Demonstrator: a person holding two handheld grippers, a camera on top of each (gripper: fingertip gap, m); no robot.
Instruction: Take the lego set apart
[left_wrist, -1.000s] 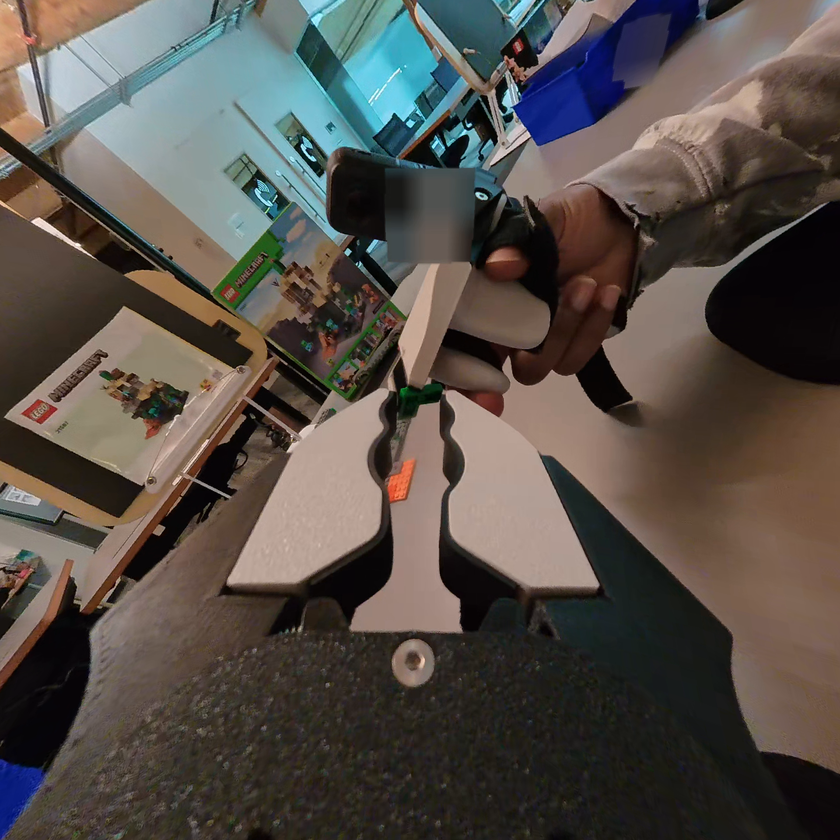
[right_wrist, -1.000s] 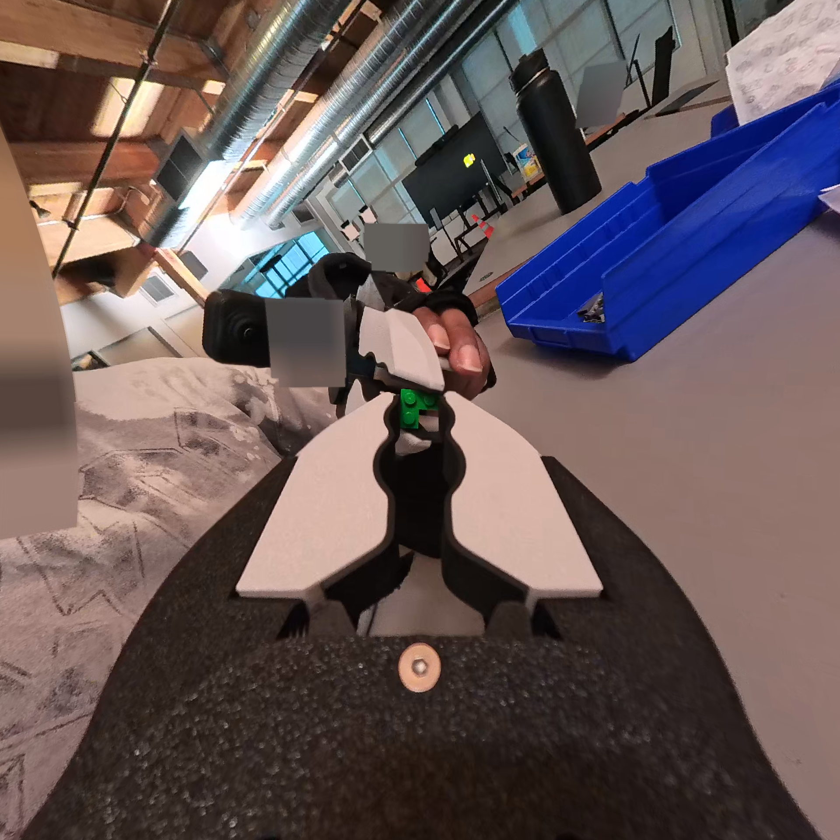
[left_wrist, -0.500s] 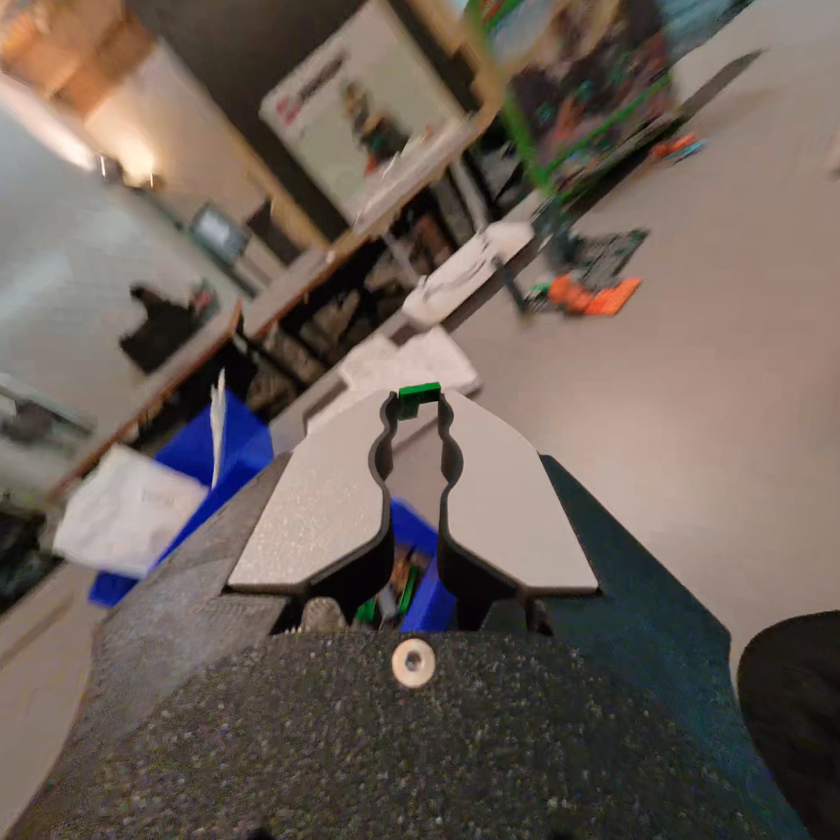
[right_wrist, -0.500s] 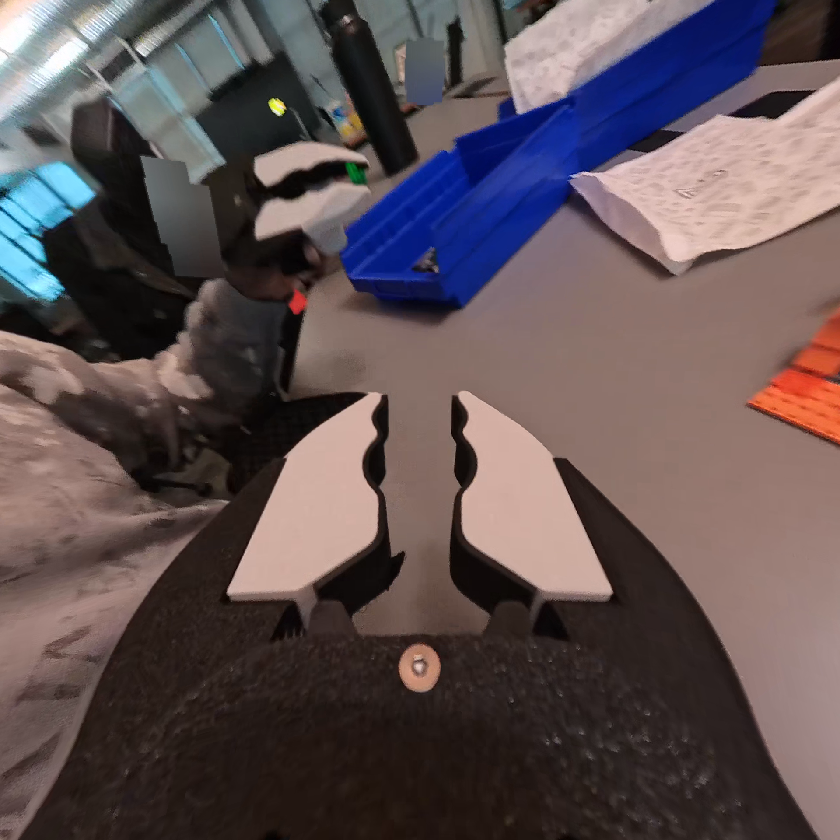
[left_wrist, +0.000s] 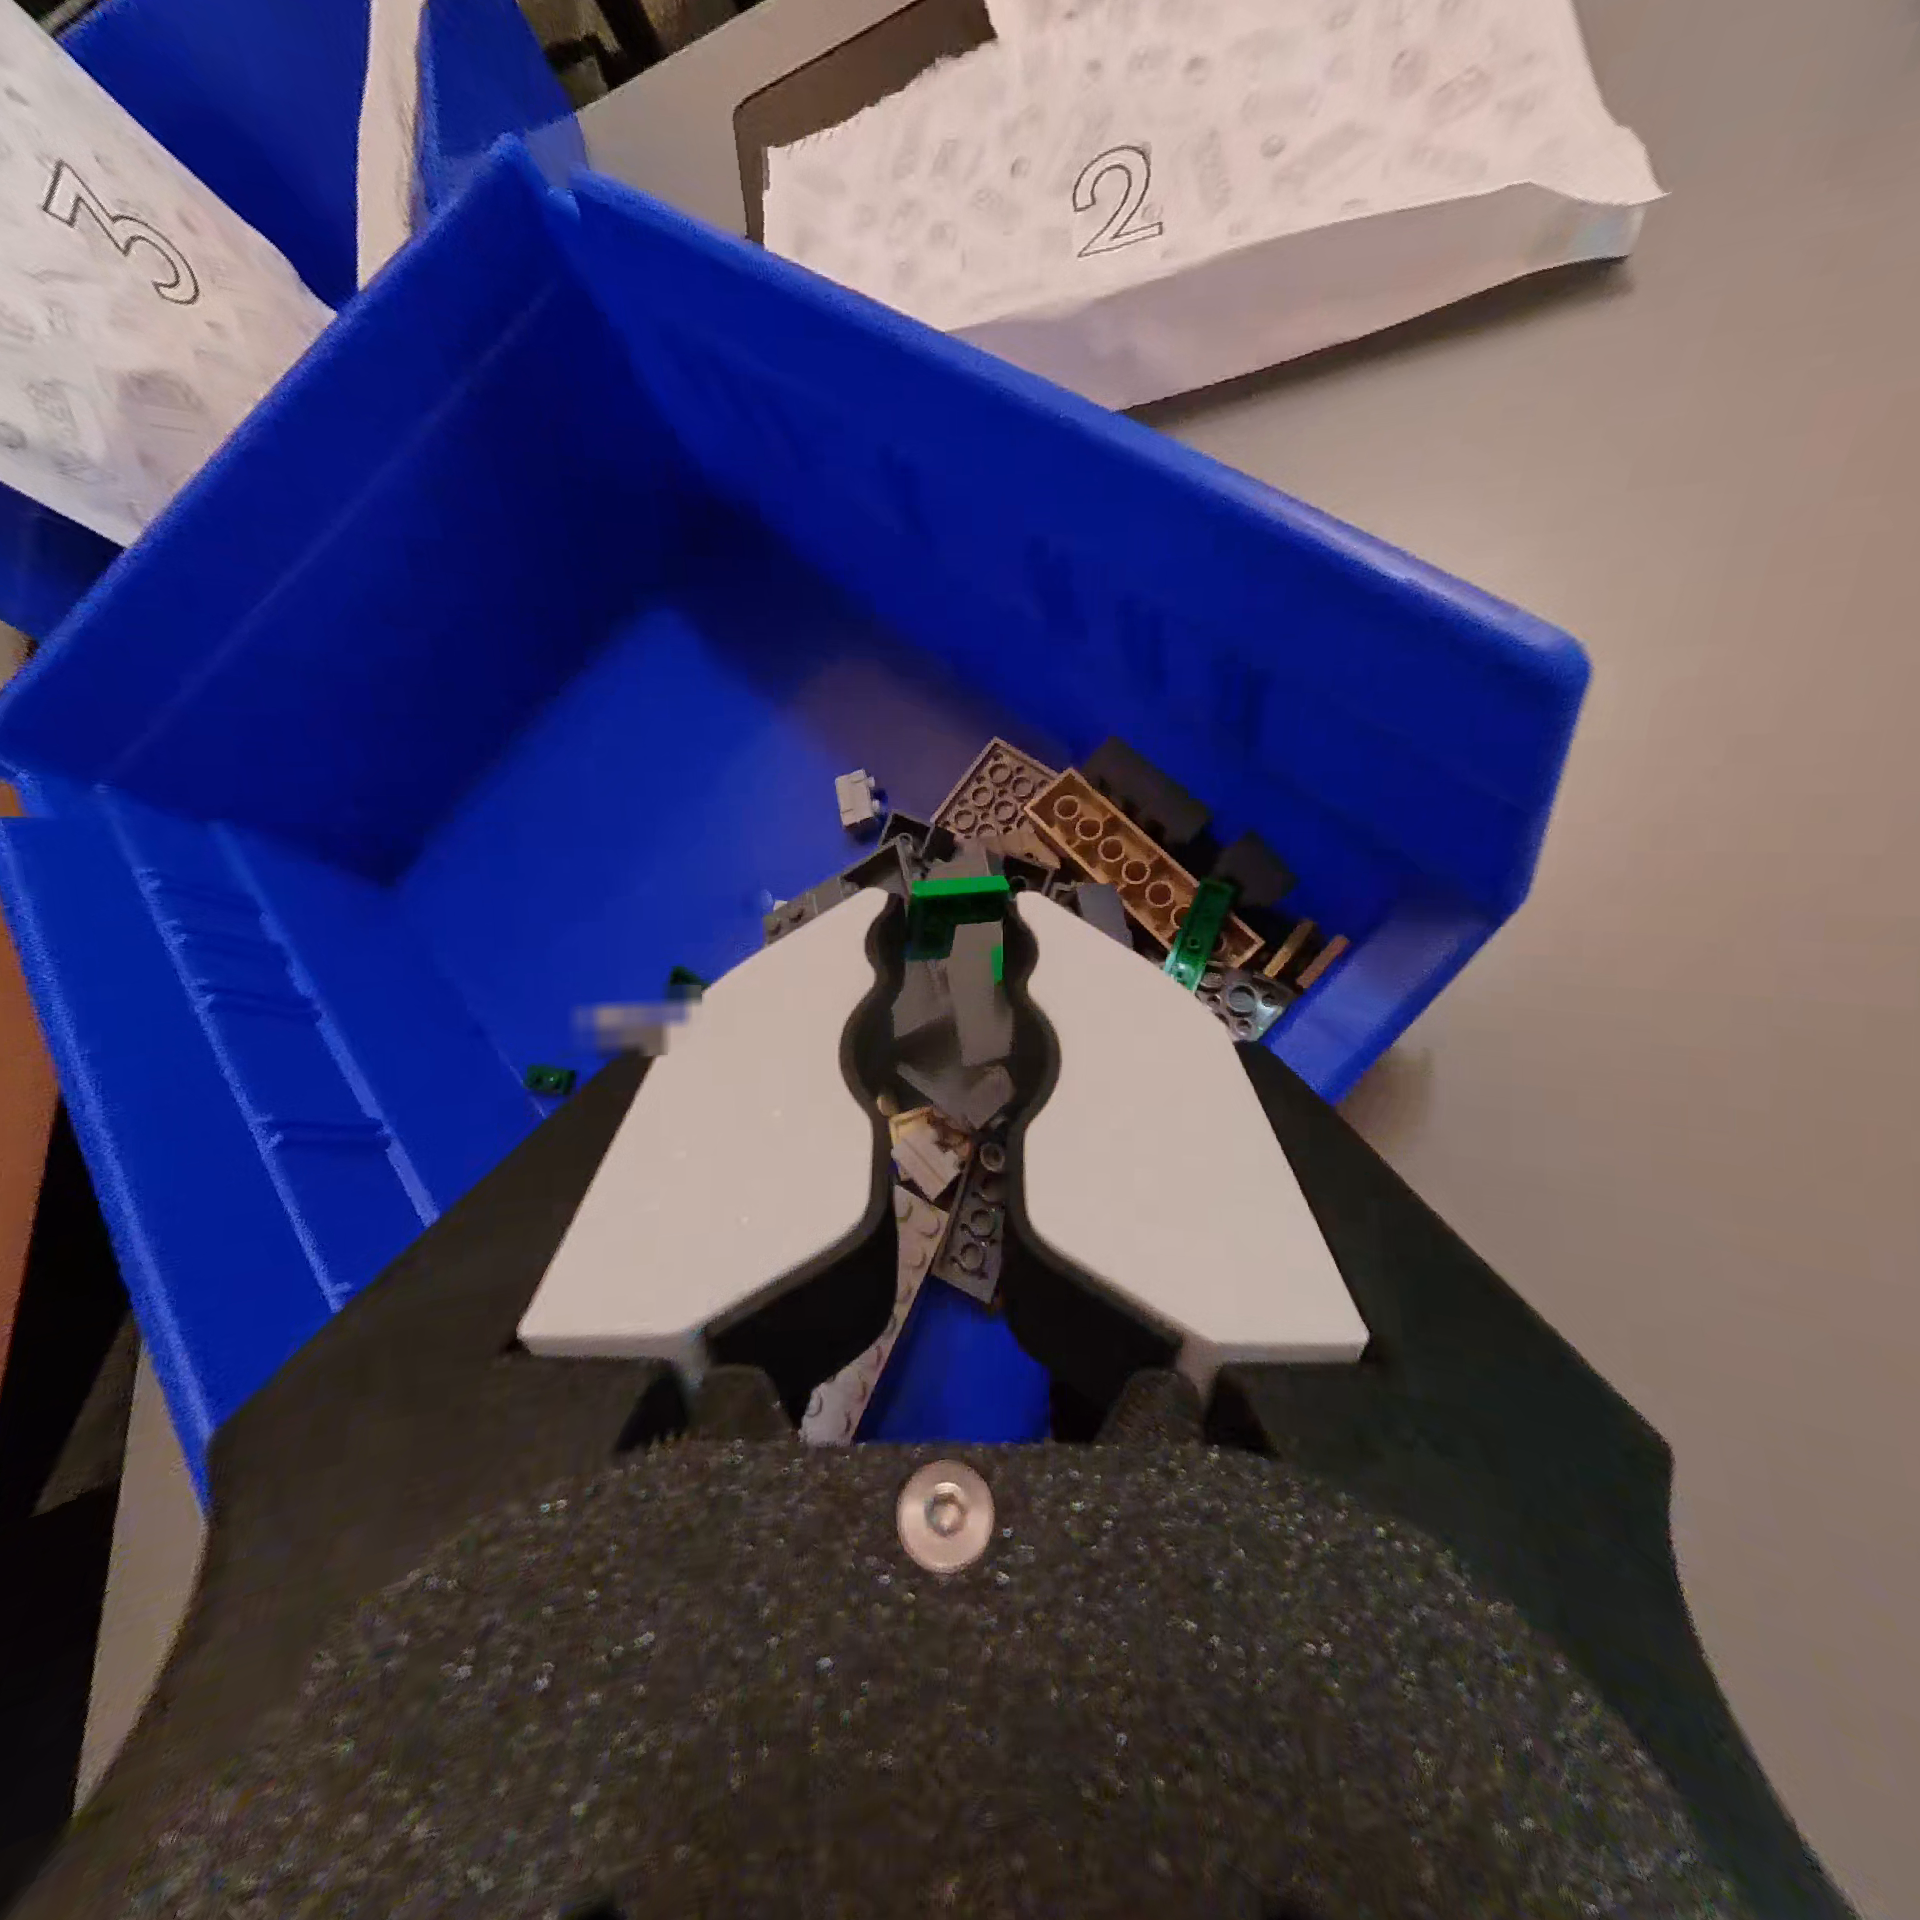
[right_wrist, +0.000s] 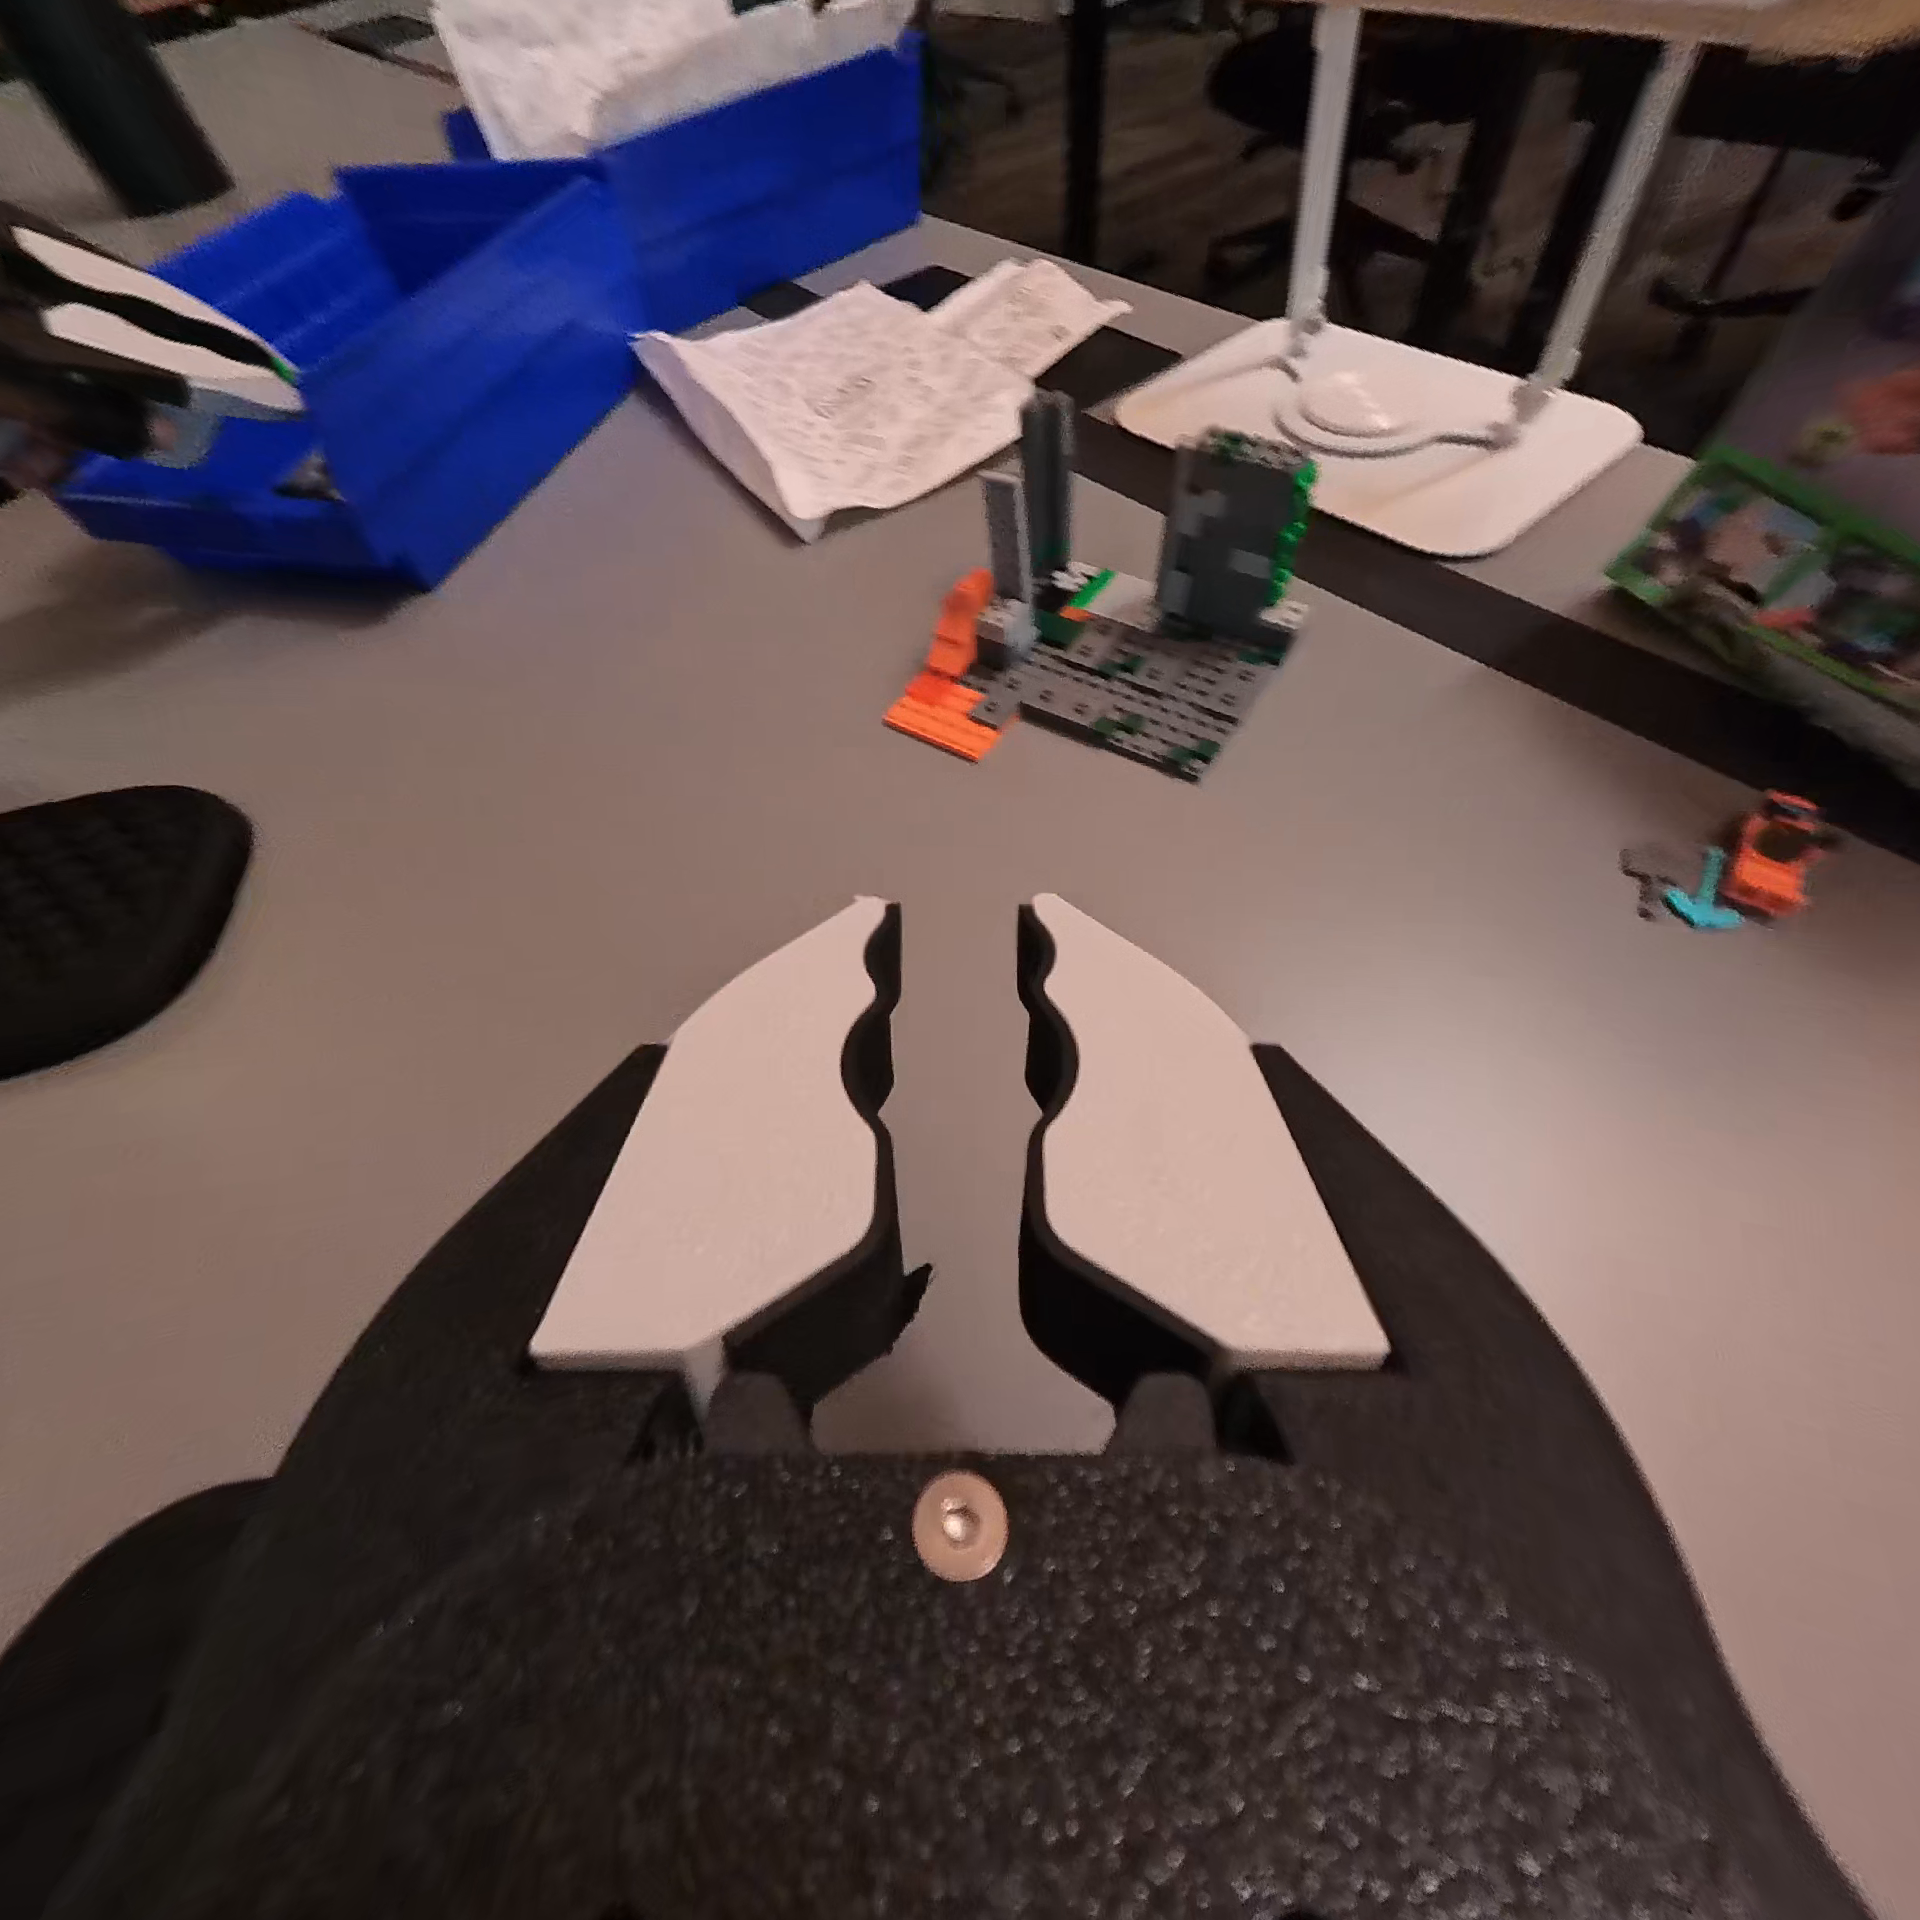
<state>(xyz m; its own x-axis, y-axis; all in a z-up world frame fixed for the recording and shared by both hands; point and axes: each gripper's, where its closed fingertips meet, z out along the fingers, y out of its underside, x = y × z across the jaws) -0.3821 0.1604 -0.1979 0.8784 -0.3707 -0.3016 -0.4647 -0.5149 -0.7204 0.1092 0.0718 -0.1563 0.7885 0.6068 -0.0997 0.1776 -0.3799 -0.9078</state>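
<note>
My left gripper (left_wrist: 956, 902) is shut on a small green brick (left_wrist: 951, 906) at its fingertips and holds it above the blue bin (left_wrist: 416, 468). Several loose grey, tan, black and green pieces (left_wrist: 1112, 842) lie in the bin's near right corner. My right gripper (right_wrist: 958, 914) is open and empty above the grey table and points at the lego set (right_wrist: 1132, 623). The set is a grey studded plate with grey and green towers and an orange part. The left gripper also shows in the right wrist view (right_wrist: 156, 343), at the far left over the bin.
White paper bags (left_wrist: 1195, 187) lie beside the bin, and another (left_wrist: 114, 312) sits in a second bin. A white stand base (right_wrist: 1382, 436), a lego box (right_wrist: 1787, 582) and a small orange and teal build (right_wrist: 1766, 842) are to the right. A black pad (right_wrist: 94, 914) lies at left. There is about 50 cm between the tips of the two grippers. The lego set (right_wrist: 1132, 623) is closer to my right gripper, around 25 cm from its tips; the left tips are 40 cm off.
Both grippers met on the green piece; the right one let go, opened and swung toward the lego set. The left one kept the green brick and swung over the blue bin.
</note>
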